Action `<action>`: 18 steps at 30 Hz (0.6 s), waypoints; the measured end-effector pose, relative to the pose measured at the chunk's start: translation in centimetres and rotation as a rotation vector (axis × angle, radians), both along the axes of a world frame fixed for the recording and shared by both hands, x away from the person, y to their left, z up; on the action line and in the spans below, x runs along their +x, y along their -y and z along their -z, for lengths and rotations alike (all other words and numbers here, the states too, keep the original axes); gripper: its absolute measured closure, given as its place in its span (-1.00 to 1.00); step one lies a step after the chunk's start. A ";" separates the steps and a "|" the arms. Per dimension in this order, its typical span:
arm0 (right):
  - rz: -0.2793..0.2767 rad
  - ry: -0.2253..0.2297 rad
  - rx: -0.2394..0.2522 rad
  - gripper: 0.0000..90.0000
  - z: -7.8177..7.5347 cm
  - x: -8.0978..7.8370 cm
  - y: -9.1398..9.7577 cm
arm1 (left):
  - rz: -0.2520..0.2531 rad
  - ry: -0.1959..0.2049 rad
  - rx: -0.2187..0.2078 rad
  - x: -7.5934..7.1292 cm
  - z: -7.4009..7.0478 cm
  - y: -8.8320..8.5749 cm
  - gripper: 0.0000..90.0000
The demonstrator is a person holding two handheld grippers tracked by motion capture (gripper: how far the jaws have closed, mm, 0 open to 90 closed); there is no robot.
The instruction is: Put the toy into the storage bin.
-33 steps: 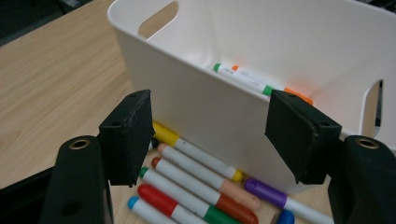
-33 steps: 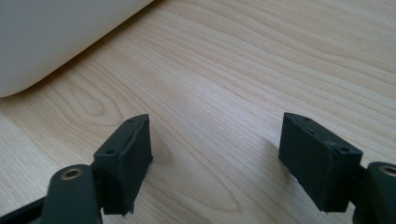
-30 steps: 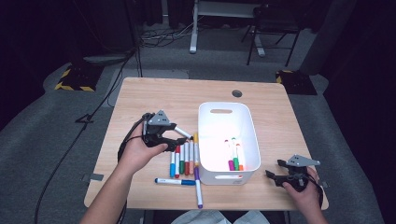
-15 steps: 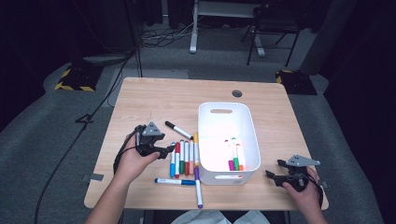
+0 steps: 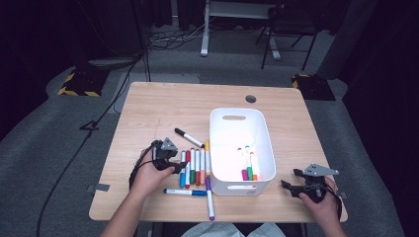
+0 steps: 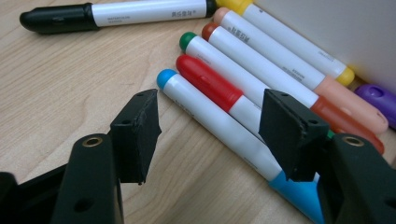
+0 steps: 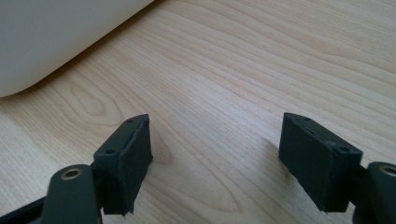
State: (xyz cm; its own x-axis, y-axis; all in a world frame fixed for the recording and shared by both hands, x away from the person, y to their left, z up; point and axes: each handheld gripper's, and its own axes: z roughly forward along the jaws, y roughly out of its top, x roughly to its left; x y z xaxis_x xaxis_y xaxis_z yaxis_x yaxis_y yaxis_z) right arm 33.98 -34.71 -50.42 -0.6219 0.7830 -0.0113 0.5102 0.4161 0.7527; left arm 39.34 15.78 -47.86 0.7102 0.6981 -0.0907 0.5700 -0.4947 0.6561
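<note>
The blue marker [image 6: 219, 123] lies on the counter [image 5: 163, 113], outermost in the row beside the white bin [image 5: 267, 143], between the left claw's [image 6: 210, 135] closing, untouching jaws; the right claw [image 7: 224, 154] gapes wide.

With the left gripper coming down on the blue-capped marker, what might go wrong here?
1. The markers lie tight side by side, so the left gripper, fingers just closing around the blue-capped marker, may also catch the red-capped marker.
2. The left finger is still off the marker; a one-sided push might roll the row toward the white bin.
</note>
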 end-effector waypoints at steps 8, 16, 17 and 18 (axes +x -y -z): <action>0.000 -0.001 0.000 -0.43 0.0 0.0 0.0 | -0.011 -0.003 0.073 0.1 0.2 0.0 -0.02; -0.001 0.000 0.000 -0.43 0.0 0.0 0.0 | -0.039 -0.044 0.096 0.4 0.6 -0.8 0.30; 0.001 -0.002 0.001 -0.43 0.0 0.0 0.0 | -0.042 -0.044 0.094 0.4 0.6 -0.9 0.30; -0.001 0.000 0.000 -0.43 0.0 0.0 0.0 | -0.051 -0.048 0.094 0.4 0.6 -1.1 0.42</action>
